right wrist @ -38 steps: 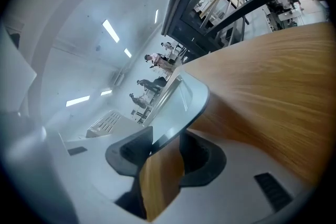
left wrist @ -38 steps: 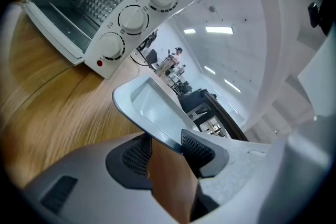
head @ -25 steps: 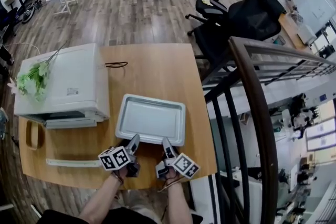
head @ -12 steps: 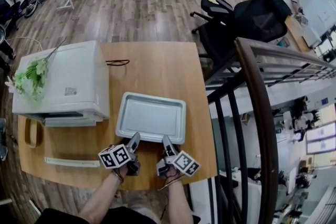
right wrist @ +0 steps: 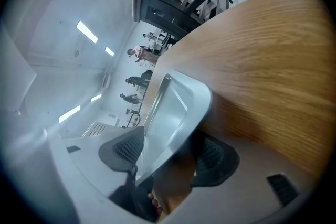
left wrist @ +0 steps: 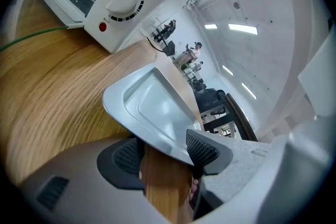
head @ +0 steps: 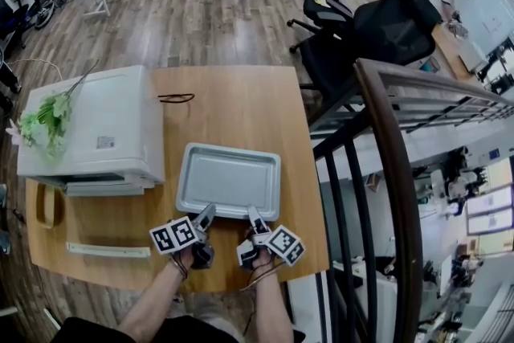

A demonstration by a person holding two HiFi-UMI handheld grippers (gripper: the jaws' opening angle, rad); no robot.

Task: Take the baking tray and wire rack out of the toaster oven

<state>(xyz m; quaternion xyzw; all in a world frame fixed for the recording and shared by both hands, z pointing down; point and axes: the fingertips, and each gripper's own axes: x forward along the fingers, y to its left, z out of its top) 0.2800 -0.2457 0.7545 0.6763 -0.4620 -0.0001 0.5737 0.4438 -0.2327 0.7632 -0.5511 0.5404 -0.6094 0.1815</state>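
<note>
Since a second ago the baking tray [head: 229, 181] has not shifted. It lies flat on the wooden worktop [head: 233, 104], just to the right of the white toaster oven [head: 92, 124] and clear of it. What has changed is the grip. Both tools have rolled a little, and their jaws, which stood closer on the tray's near rim before, are now opening.

The left tool [head: 206, 214] has the rim's left part between its pads. In the left gripper view bare wood shows between the pads [left wrist: 202, 148] and the thin metal edge crosses the gap. The pads do not press on it. The right tool [head: 254, 214] stands the same way on the rim's right part. Its own view shows the tray edge-on between two pads that are spread apart, neither one clamped.

The oven door [head: 108, 250] hangs down open toward the person. The oven's mouth shows only as a narrow band under the housing in the head view, and as a dark corner at the top of the left gripper view. The wire rack cannot be made out with any certainty.

A spray of flowers [head: 44, 120] covers part of the oven's top. The marker cubes hide most of both hands. A dark railing [head: 385, 140] cuts across the right side of the head view.
</note>
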